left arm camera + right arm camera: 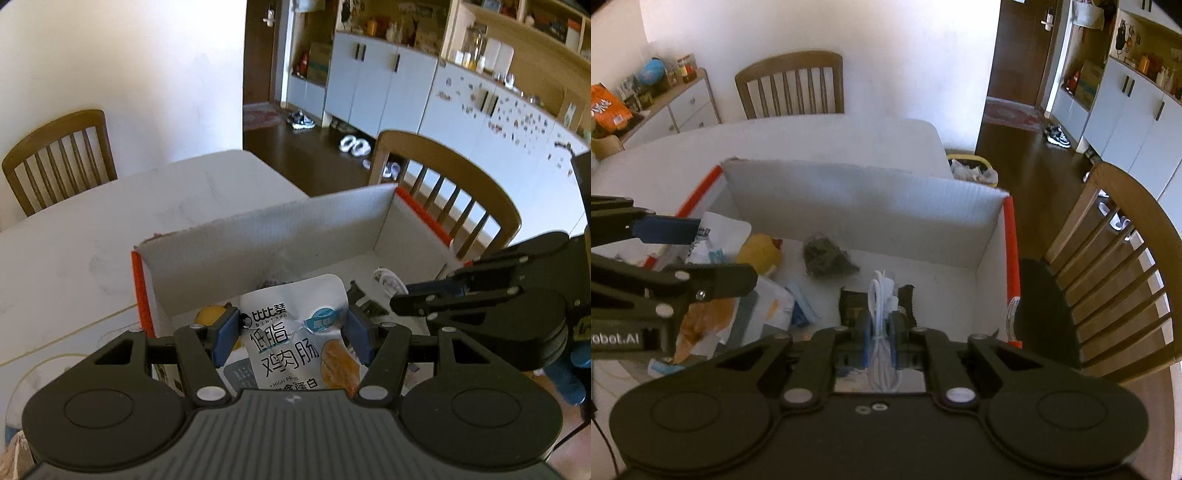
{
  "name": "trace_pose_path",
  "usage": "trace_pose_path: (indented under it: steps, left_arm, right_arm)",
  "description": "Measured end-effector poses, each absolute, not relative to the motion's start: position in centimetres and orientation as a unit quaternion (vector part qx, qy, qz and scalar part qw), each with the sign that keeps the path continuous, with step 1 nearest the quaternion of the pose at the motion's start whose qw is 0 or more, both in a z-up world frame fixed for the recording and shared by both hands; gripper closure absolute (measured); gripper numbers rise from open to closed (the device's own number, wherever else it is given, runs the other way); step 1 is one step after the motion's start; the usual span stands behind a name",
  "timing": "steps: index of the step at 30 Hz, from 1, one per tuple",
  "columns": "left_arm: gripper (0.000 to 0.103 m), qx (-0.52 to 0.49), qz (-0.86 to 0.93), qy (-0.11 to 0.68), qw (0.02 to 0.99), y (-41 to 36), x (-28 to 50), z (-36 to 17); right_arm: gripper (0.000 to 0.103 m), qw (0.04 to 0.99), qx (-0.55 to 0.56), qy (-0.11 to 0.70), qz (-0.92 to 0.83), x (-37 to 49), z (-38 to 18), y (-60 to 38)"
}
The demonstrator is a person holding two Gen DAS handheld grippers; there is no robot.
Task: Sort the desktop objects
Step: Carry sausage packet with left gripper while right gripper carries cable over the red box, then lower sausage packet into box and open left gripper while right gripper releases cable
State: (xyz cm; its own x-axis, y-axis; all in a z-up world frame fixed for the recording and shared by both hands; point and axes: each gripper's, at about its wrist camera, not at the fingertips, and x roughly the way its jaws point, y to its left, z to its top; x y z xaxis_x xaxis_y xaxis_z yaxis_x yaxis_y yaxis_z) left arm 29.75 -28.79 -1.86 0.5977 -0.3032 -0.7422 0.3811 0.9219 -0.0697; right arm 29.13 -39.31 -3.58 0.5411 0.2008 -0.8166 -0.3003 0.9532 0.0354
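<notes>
My left gripper [291,328] is shut on a white snack packet [295,354] with blue print, pads pressing on both of its sides, and holds it over a white cardboard box [258,236] with orange edges. My right gripper [881,326] is shut on a coiled white cable [882,291] low inside the same box [868,210]. On the box floor lie a yellow toy [761,254], a dark crumpled lump [827,258], a dark brown packet [849,306] and other wrappers. In the right wrist view, the left gripper [720,254] comes in from the left with the packet [720,229].
The box stands on a white table [92,229]. Wooden chairs stand at the far side [790,85] and at the right [1115,266]. A yellow-rimmed bin [975,170] sits on the dark floor past the table's corner. Cabinets line the right wall.
</notes>
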Motion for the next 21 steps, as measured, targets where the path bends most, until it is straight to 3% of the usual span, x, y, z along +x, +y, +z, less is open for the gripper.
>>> trace_pose_path:
  steps: [17, 21]
  left_arm:
    - [0.042, 0.113, -0.195, 0.457, 0.861, -29.5, 31.3, -5.2]
    - [0.041, 0.111, -0.2, 0.469, 0.853, -29.3, 31.7, -5.4]
  right_arm:
    - [0.093, 0.854, -0.064, 0.495, 0.145, 30.6, -6.4, -39.0]
    - [0.088, 0.853, -0.066, 0.497, 0.146, 30.7, -6.6, -39.0]
